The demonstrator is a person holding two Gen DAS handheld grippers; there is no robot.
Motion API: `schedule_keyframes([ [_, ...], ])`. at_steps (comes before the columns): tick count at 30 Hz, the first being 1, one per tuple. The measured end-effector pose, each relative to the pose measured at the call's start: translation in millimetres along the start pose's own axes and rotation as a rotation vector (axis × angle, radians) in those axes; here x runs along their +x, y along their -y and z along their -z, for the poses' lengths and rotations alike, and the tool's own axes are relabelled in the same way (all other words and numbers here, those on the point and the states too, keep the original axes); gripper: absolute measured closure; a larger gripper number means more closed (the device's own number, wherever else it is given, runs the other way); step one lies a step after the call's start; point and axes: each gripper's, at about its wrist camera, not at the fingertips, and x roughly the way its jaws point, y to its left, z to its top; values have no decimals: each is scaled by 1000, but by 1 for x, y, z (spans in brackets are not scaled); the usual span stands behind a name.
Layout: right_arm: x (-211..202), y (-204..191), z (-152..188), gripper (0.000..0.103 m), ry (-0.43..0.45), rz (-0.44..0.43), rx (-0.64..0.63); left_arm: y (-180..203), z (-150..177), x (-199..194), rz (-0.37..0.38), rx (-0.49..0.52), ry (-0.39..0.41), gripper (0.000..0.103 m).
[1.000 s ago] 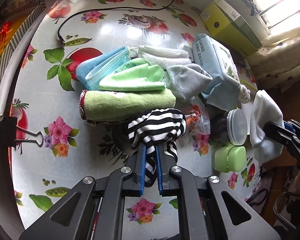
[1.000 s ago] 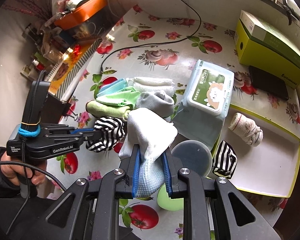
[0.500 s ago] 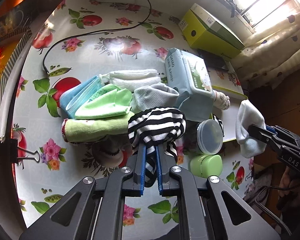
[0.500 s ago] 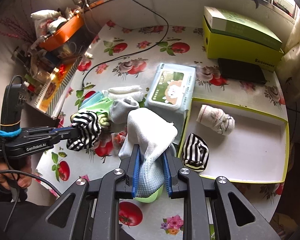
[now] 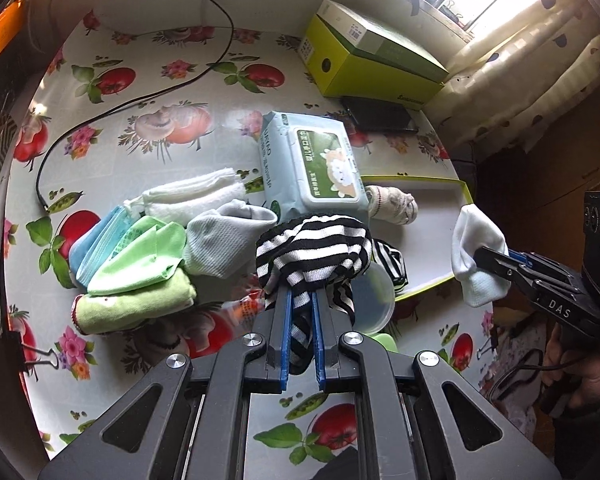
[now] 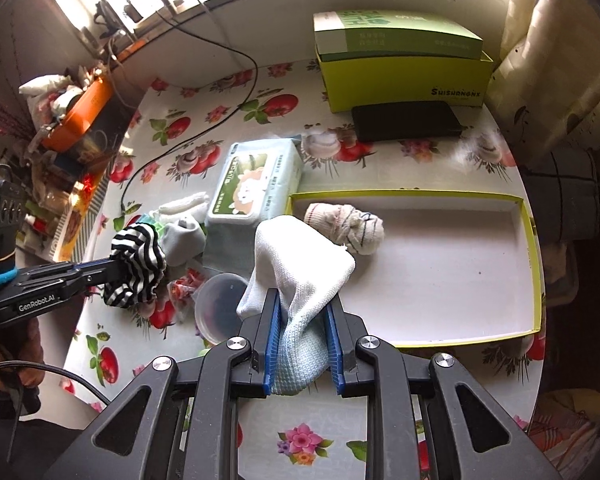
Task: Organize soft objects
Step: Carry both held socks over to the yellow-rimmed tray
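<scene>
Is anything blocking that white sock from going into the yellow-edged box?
Nothing visible does. The right gripper holds the white knit sock over the near edge of the yellow-rimmed white tray, whose floor beyond the rolled sock is bare.

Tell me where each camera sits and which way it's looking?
Left wrist: on the left gripper, looking past its striped sock across the table; the right gripper shows.
Right wrist: on the right gripper, looking past its white sock toward the tray; the left gripper shows.
Both see the wipes pack.
</scene>
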Motion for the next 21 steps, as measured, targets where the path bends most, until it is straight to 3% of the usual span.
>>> schedule_keyframes([
  [21,17,55,7,83,-8,3,137,91,-40,49,42,207,-75,93],
])
